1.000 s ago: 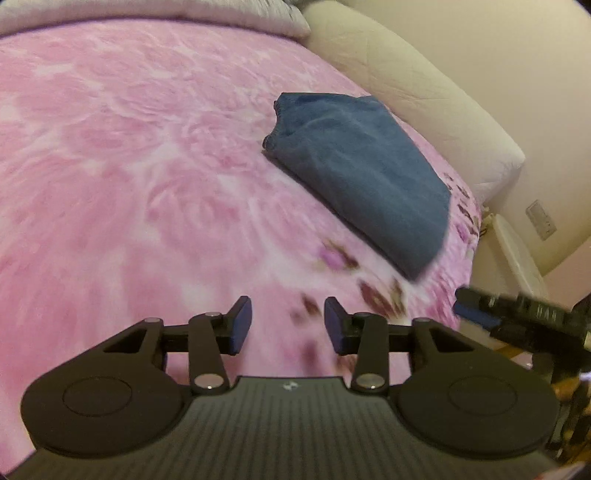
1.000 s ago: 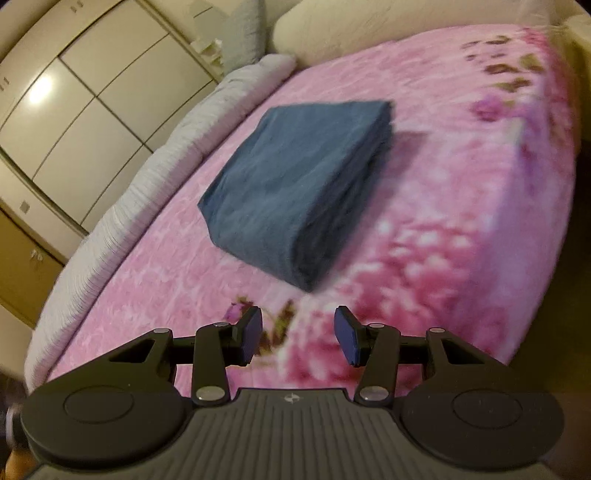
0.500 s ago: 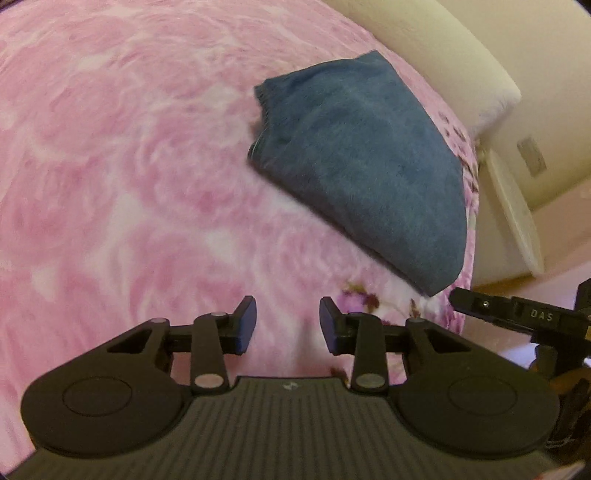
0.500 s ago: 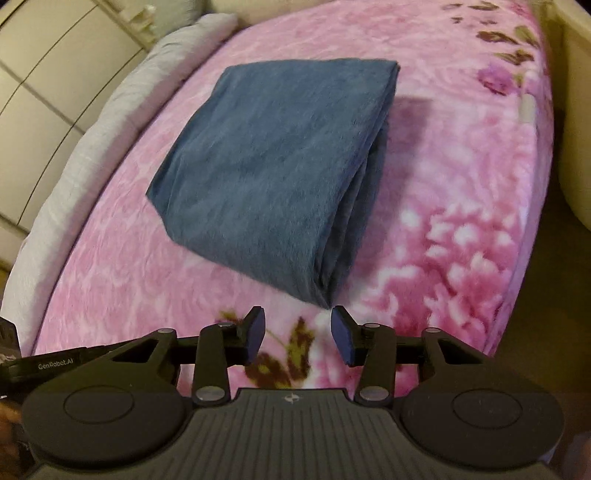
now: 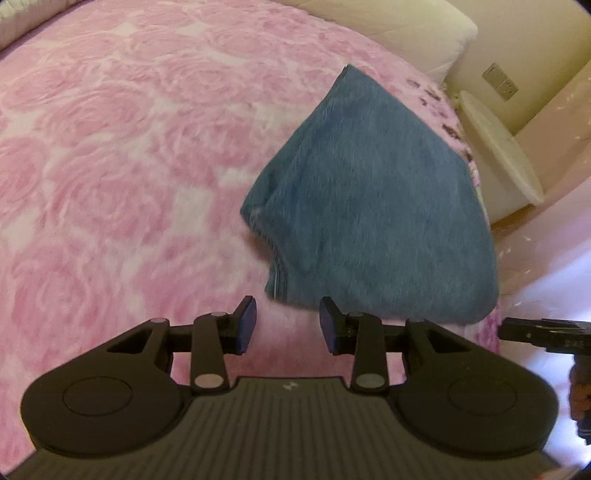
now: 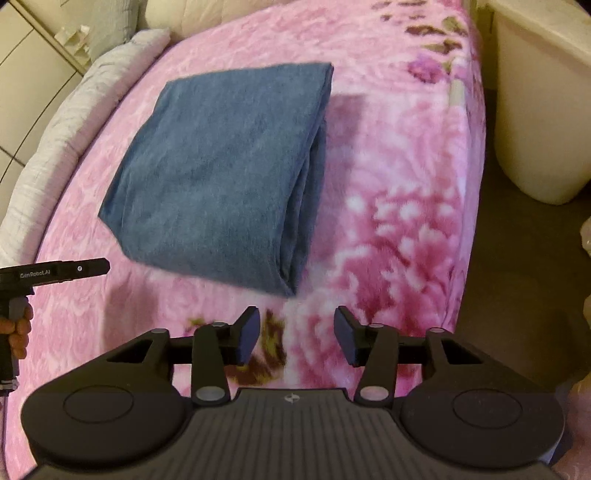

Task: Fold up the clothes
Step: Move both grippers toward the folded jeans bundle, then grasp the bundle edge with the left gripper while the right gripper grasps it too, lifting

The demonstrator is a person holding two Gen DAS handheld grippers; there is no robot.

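A folded blue garment [image 5: 373, 206] lies on the pink floral blanket [image 5: 110, 166] near the bed's corner. It also shows in the right wrist view [image 6: 221, 173], several layers thick along its right edge. My left gripper [image 5: 288, 325] is open and empty, just short of the garment's near corner. My right gripper [image 6: 297, 334] is open and empty, just short of the garment's near right corner. The right gripper's body [image 5: 543, 332] shows at the right edge of the left wrist view. The left gripper's body [image 6: 55, 273] shows at the left edge of the right wrist view.
A cream headboard cushion [image 5: 388, 29] runs along the far side of the bed. A white rounded nightstand [image 5: 498, 147] stands beside the bed's corner, also seen in the right wrist view [image 6: 535, 110]. A grey-white quilt roll [image 6: 66, 122] lies along the bed's left edge before wardrobe doors [image 6: 22, 55].
Both grippers have moved closer to the folded garment, which now fills more of each view. Both grippers have opened a little wider.
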